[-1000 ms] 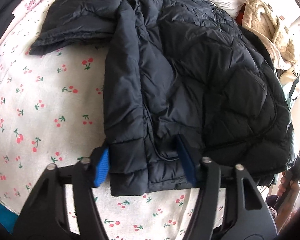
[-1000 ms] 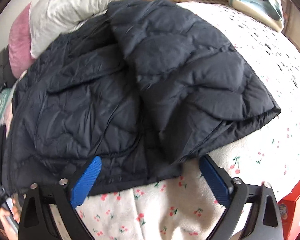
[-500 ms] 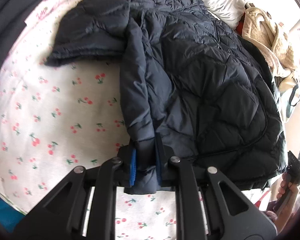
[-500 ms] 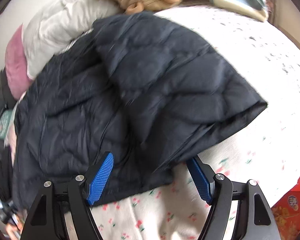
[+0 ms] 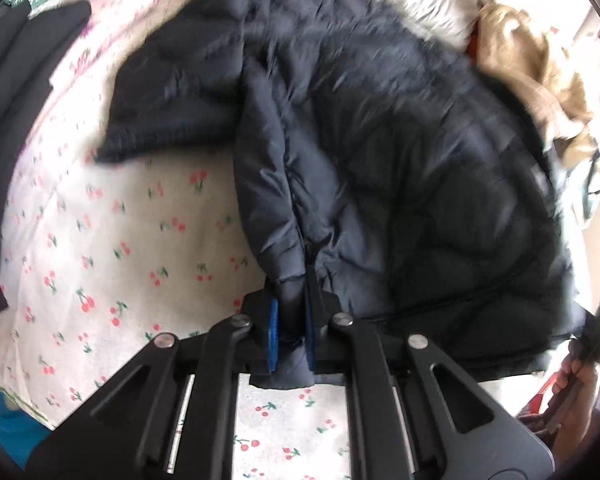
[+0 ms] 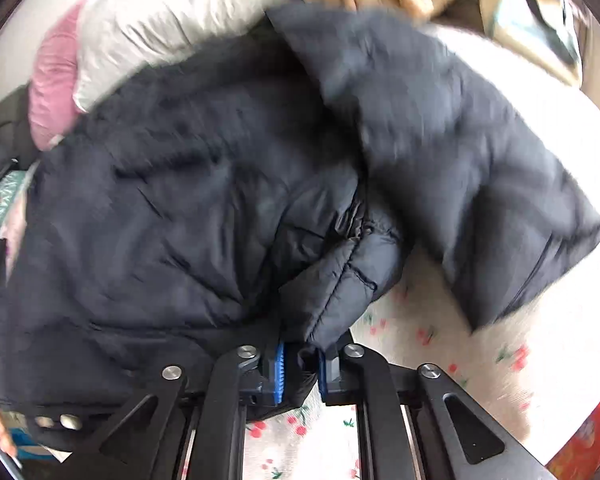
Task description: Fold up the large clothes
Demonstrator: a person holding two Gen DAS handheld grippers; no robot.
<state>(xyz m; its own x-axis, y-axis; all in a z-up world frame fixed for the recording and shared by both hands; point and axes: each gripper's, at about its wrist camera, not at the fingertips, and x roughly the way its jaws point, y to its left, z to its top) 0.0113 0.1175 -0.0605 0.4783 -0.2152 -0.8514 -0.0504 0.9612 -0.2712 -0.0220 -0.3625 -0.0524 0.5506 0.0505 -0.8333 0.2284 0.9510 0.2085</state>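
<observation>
Jacket: a dark navy quilted puffer jacket (image 5: 400, 168) sprawls across the bed, hem toward both cameras, one sleeve (image 5: 172, 120) thrown out to the side.
Left gripper: the left gripper (image 5: 290, 336) is pinched tight on a bunched bit of the hem, blue pads squeezing the fabric.
Right gripper: the right gripper (image 6: 300, 368) is clamped on the hem too, a puffy fold ballooning out just above the jaws.
Stage: both corners caught, looks like the lift for the fold is on.
Risk: slick shell and only a narrow bite, so a hard pull could slide the hem free; that loose sleeve may drag and spoil the fold.
Feel: glossy, slippery nylon, stitched into padded channels, springy, likely to puff back open.
Bed: a soft white sheet (image 5: 100, 240) with a red cherry print, lightly wrinkled.
Around: a pale pillow (image 6: 160, 28), a pink cushion (image 6: 54, 80), and a tan fleece garment (image 5: 540, 80) heaped at the far side.
</observation>
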